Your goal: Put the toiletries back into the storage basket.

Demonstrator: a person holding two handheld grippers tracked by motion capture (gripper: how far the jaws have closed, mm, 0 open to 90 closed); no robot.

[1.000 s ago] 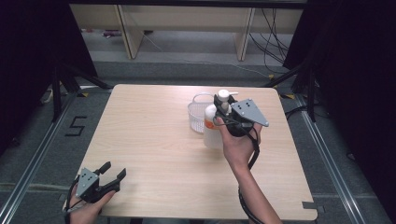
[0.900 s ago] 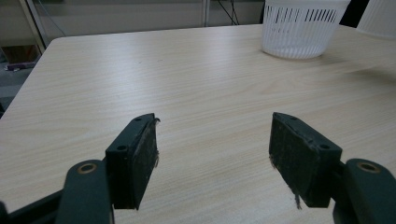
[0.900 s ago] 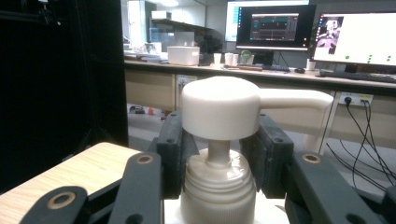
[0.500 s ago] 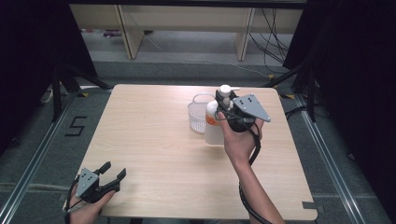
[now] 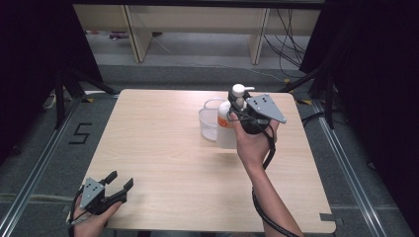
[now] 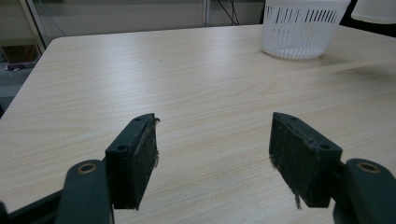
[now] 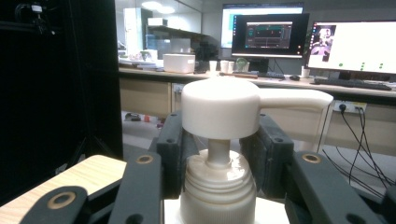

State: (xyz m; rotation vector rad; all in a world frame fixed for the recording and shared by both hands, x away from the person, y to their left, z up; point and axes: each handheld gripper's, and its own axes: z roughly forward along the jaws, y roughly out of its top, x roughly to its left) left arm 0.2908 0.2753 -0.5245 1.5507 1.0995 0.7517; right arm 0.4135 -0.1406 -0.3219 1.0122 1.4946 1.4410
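Right gripper (image 5: 240, 111) holds white plastic pump bottle (image 5: 228, 126); left gripper (image 5: 117, 186) idle.

Right fingers (image 7: 175, 149) pinch the bottle's ribbed neck collar under the pump head (image 7: 224, 107), nozzle pointing to 3 o'clock in the right gripper view. Bottle sits at 1 o'clock on the light wood table (image 5: 163, 148), lifted or resting cannot tell, just beside the white slotted plastic basket (image 5: 208, 122). Left fingers (image 6: 135, 156) spread wide with nothing between them, at the table's 7 o'clock corner.
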